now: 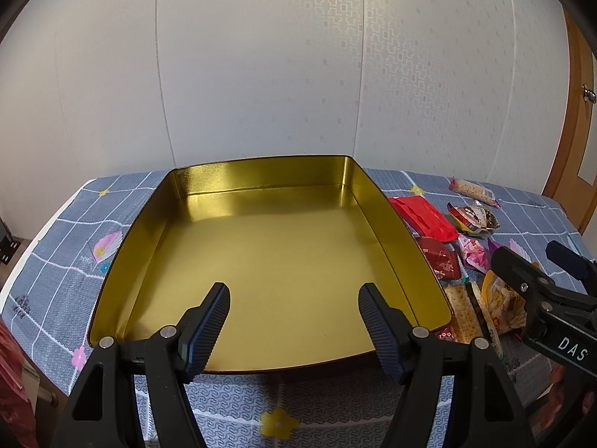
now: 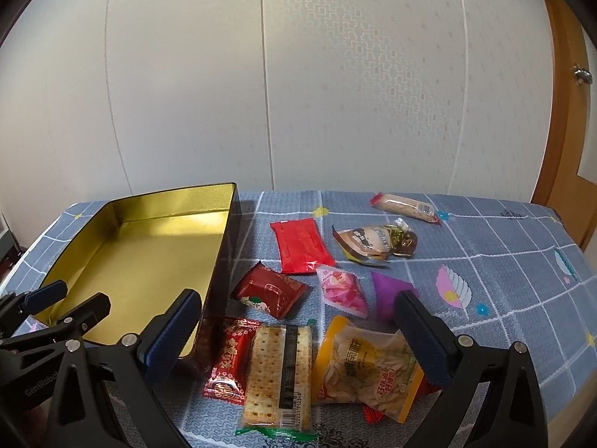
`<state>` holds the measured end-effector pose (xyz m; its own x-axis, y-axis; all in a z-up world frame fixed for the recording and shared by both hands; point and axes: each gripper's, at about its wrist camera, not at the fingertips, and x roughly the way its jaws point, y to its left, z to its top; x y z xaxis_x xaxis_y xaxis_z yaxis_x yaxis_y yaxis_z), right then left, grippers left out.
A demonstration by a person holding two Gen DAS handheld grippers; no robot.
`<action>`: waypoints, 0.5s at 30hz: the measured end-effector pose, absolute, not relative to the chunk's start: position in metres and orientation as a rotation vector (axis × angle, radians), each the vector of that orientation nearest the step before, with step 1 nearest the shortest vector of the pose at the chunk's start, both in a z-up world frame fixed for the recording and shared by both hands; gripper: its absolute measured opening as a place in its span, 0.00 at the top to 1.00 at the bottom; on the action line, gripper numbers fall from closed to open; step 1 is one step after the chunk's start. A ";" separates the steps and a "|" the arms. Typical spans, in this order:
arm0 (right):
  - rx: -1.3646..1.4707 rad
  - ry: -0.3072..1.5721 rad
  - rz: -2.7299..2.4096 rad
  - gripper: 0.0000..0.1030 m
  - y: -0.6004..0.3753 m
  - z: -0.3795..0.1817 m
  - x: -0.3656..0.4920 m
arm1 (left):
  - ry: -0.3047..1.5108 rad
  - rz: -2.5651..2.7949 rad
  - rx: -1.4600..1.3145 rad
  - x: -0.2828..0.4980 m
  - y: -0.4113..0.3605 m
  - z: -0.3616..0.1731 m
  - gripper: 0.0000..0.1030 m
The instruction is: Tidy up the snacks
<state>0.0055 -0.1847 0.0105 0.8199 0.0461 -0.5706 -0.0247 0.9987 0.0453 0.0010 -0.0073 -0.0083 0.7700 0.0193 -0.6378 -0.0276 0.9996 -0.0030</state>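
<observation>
Snack packets lie scattered on the blue checked tablecloth (image 2: 485, 246), filling the centre and lower middle of the right wrist view, all to the right of a gold-lined tin (image 2: 149, 257) that sits at left of that frame with nothing inside it. Nearest the lens, at bottom centre, a clear-wrapped cracker pack (image 2: 278, 369) lies lengthwise, touching a small red foil packet (image 2: 229, 362) on its left and just beside a yellow bag of sliced nuts (image 2: 363, 366) on its right. Above them sit a dark red pillow packet (image 2: 270, 291), a pink candy pouch (image 2: 341, 289) and a purple wrapper (image 2: 390, 291). Farther up lie a flat bright red sachet (image 2: 300, 246), a brown-and-gold wrapped snack (image 2: 377, 240) and — toward the upper right of the cloth — a slim cereal bar (image 2: 405, 207).

The right gripper (image 2: 298, 332) hangs over the near packets with its jaws spread wide, holding nothing; the cracker pack and the nut bag show between its fingers.

In the left wrist view the tin (image 1: 388, 224) fills the middle of the frame, and the left gripper (image 1: 294, 310) hovers above its near edge — jaws apart, empty. The snacks crowd the right edge there, the red sachet (image 1: 425, 218) just beside the tin's wall, and the right gripper (image 1: 541, 280) enters at the lower right.
</observation>
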 end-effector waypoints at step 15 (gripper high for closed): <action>0.024 0.605 0.041 0.00 -0.184 0.012 0.005 | 0.706 0.017 -0.006 0.004 -0.007 -0.009 0.29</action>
